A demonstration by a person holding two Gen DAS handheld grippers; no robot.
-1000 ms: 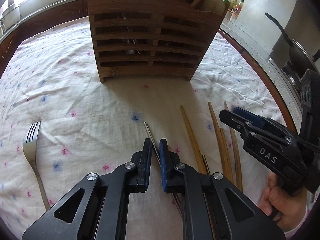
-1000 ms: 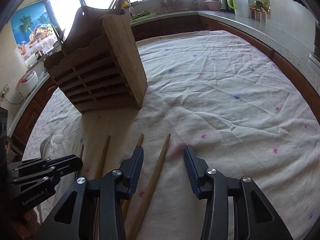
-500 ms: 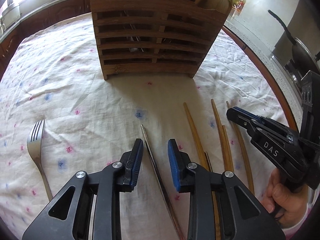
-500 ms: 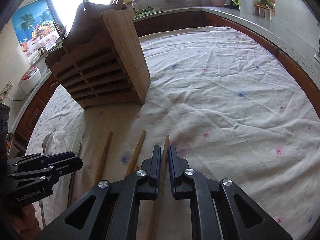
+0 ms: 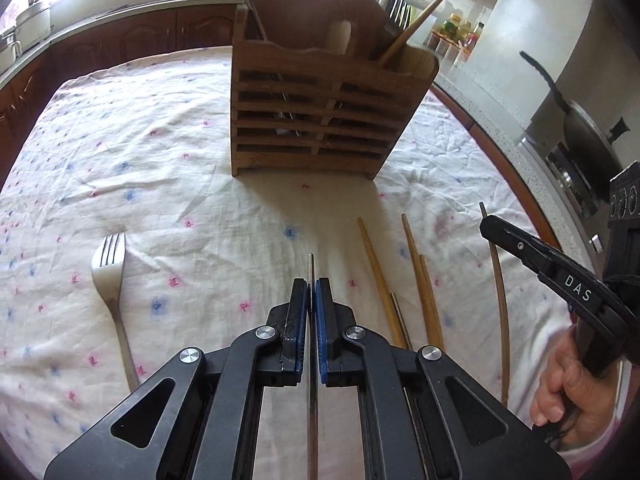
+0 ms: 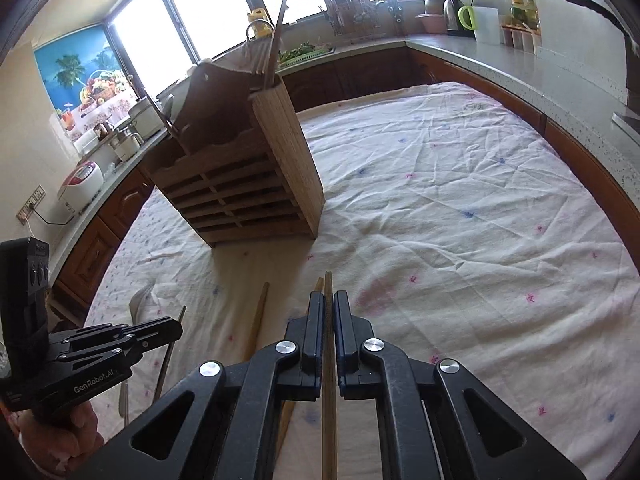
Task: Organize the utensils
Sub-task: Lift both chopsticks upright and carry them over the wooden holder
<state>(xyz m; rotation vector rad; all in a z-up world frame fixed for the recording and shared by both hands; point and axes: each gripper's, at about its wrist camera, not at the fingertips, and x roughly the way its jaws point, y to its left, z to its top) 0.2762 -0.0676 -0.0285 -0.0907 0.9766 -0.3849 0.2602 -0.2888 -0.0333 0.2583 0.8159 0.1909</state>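
Both grippers have a chopstick pinched, each lengthways along the line of its fingers, which seems the sensible way to carry a long thin stick toward a narrow slot.

The left gripper [image 5: 311,296] is clenched on a metal chopstick [image 5: 311,270]; its tip pokes out past the blue pads toward 12 o'clock, aimed at the wooden utensil holder [image 5: 320,112] that stands upright on the flowered tablecloth [image 5: 160,152]. The right gripper [image 6: 328,312] is clamped on a wooden chopstick [image 6: 328,284], whose tip likewise juts forward, with the holder at about 11 o'clock in the right wrist view.

The holder already has upright sticks and metal handles in its compartments, so I judge that this is where both sticks are headed, probably tip-down or handle-down into the right-hand section beside the wooden ones; which compartment the metal one belongs in I cannot tell.

Left on the cloth in the left wrist view: a fork [image 5: 109,276] at 9 o'clock, tines away from the camera, and three wooden chopsticks [image 5: 376,276] plus a second metal one [image 5: 399,316] lying roughly parallel at 2 to 3 o'clock. Lying parallel, they invite the same end-on grasp.

A slim metal stick between flat pads could pivot or slip if tilted steeply.
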